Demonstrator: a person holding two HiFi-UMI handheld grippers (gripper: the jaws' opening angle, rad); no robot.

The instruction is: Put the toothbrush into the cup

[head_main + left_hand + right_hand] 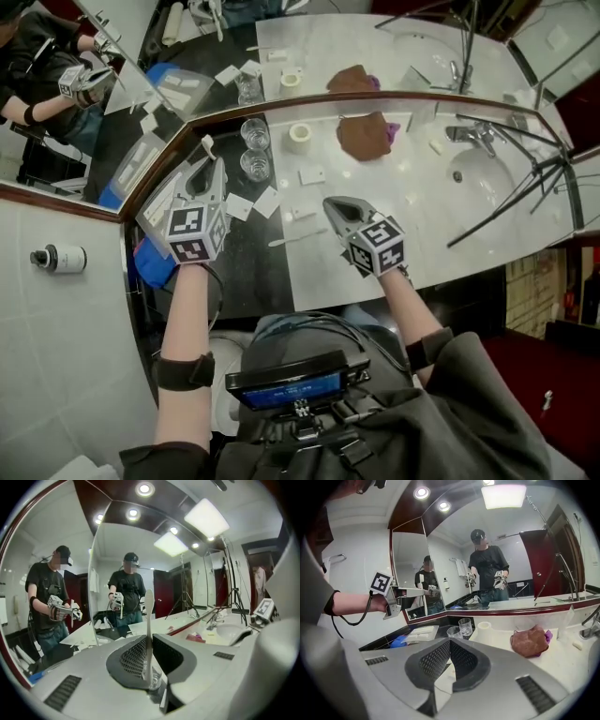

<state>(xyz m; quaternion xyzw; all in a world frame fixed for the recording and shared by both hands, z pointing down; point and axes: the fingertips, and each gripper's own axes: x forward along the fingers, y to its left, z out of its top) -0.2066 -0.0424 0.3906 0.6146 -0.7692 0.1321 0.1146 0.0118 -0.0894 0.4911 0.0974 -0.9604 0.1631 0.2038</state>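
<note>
The left gripper (148, 641) has its fingers (132, 656) clamped on the white toothbrush (149, 605), which stands upright between them with its top end rising well clear of the pads. It is held above the bench (422, 220) near the nearer cup (255, 165) and the farther cup (254, 132) by the mirror, but it is in neither. The right gripper (449, 643) hovers alongside, its fingers (435, 660) pressed together on nothing. A brown cloth (364, 134) lies further right.

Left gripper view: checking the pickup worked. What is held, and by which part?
The left gripper pinches the white toothbrush near one end; the rest sticks up. The right gripper holds nothing.
</note>
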